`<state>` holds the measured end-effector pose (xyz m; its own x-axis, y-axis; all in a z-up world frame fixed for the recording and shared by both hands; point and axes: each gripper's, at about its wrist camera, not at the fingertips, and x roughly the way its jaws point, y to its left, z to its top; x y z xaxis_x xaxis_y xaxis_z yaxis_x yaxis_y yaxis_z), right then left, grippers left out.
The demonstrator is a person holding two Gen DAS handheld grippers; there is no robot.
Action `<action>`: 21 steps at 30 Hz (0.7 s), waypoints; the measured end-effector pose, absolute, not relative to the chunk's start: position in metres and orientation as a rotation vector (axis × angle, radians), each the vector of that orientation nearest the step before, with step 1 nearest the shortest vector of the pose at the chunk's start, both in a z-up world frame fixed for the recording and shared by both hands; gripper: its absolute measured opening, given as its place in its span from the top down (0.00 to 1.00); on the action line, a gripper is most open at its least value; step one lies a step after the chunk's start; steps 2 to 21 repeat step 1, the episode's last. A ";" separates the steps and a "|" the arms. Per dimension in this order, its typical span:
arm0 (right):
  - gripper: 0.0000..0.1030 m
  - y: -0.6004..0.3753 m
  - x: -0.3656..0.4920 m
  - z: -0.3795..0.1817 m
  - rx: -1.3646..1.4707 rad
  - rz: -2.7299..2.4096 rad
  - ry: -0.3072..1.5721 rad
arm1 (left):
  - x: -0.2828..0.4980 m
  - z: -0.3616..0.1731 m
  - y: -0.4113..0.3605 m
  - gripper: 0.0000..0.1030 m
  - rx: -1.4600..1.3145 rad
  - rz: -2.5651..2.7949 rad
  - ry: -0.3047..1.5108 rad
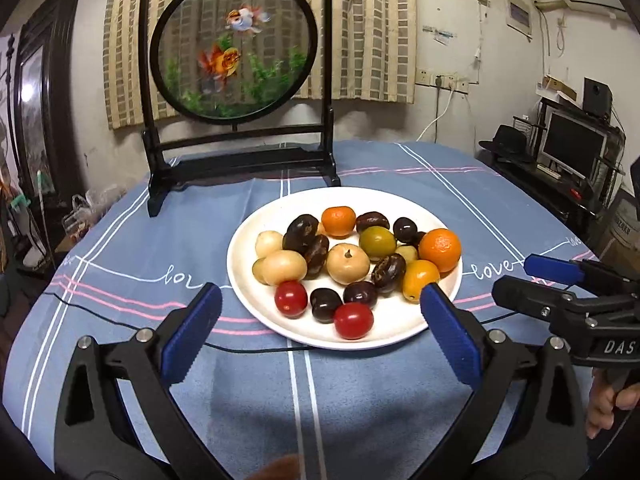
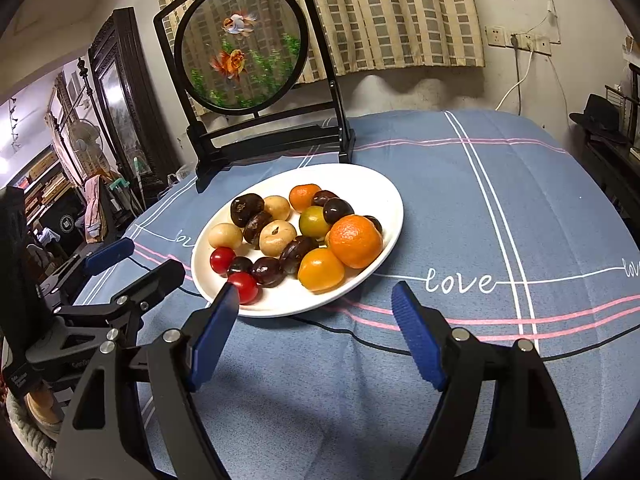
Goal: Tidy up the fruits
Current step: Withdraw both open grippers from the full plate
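A white plate (image 1: 400, 330) on the blue tablecloth holds several small fruits: two oranges (image 1: 440, 249), red cherry tomatoes (image 1: 353, 320), dark plums (image 1: 325, 305), pale round fruits (image 1: 347, 263), a green one (image 1: 377, 242) and a yellow one (image 1: 419, 279). My left gripper (image 1: 320, 300) is open and empty, just short of the plate's near rim. My right gripper (image 2: 316, 296) is open and empty, near the plate's (image 2: 384, 188) right front edge. The right gripper also shows in the left wrist view (image 1: 520, 280); the left gripper also shows in the right wrist view (image 2: 136, 258).
A black framed goldfish screen (image 1: 236, 44) stands on the table behind the plate. A thin black cable (image 1: 120, 322) lies across the cloth under the plate's near side. Shelves and a monitor (image 1: 572, 148) stand beyond the table's right edge.
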<state>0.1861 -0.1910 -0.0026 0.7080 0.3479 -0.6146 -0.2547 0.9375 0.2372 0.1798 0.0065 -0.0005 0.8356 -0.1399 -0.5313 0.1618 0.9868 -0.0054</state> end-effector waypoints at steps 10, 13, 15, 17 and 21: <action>0.23 -0.191 0.186 -0.003 0.138 0.335 0.710 | 0.180 -0.001 0.007 0.02 0.037 -0.160 0.563; 0.23 -0.191 0.186 -0.003 0.138 0.335 0.710 | 0.180 -0.001 0.007 0.02 0.037 -0.160 0.563; 0.23 -0.191 0.186 -0.003 0.138 0.335 0.710 | 0.180 -0.001 0.007 0.02 0.037 -0.160 0.563; 0.23 -0.191 0.186 -0.003 0.138 0.335 0.710 | 0.180 -0.001 0.007 0.02 0.037 -0.160 0.563; 0.23 -0.191 0.186 -0.003 0.138 0.335 0.710 | 0.180 -0.001 0.007 0.02 0.037 -0.160 0.563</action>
